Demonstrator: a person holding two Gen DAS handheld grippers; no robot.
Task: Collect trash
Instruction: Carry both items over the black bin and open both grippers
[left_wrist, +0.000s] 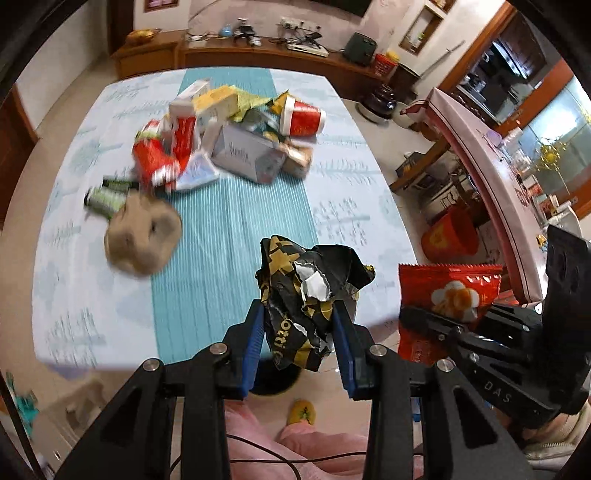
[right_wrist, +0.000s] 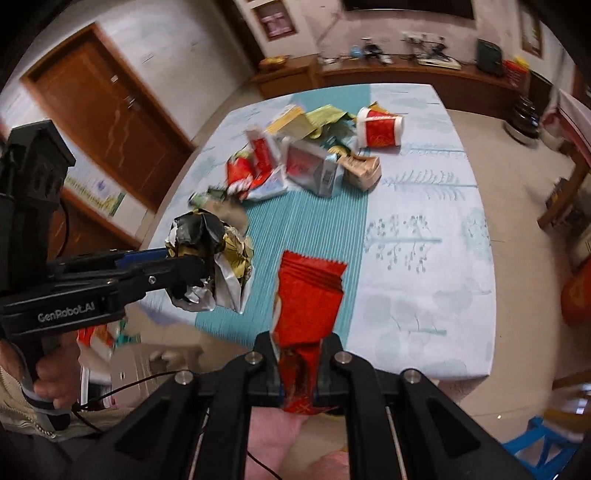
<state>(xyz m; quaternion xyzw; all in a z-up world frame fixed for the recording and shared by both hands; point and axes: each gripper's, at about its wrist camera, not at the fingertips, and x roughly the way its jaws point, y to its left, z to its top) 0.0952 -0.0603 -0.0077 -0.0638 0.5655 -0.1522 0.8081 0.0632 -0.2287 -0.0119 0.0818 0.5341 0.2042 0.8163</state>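
Note:
My left gripper (left_wrist: 299, 321) is shut on a crumpled black-and-gold wrapper (left_wrist: 314, 288), held above the table's near edge; it also shows in the right wrist view (right_wrist: 210, 258). My right gripper (right_wrist: 299, 343) is shut on a red snack packet (right_wrist: 306, 295), also seen in the left wrist view (left_wrist: 447, 295) at the right. A pile of trash lies on the far half of the table: a red paper cup (left_wrist: 303, 118), a white-grey box (left_wrist: 247, 151), red wrappers (left_wrist: 155, 155), a brown paper wad (left_wrist: 144, 236).
The table (left_wrist: 351, 184) has a light blue cloth with a teal stripe. A red bucket (left_wrist: 450, 236) stands on the floor to the right. A long pink-topped table (left_wrist: 480, 155) is at the right, a wooden sideboard (left_wrist: 258, 51) behind.

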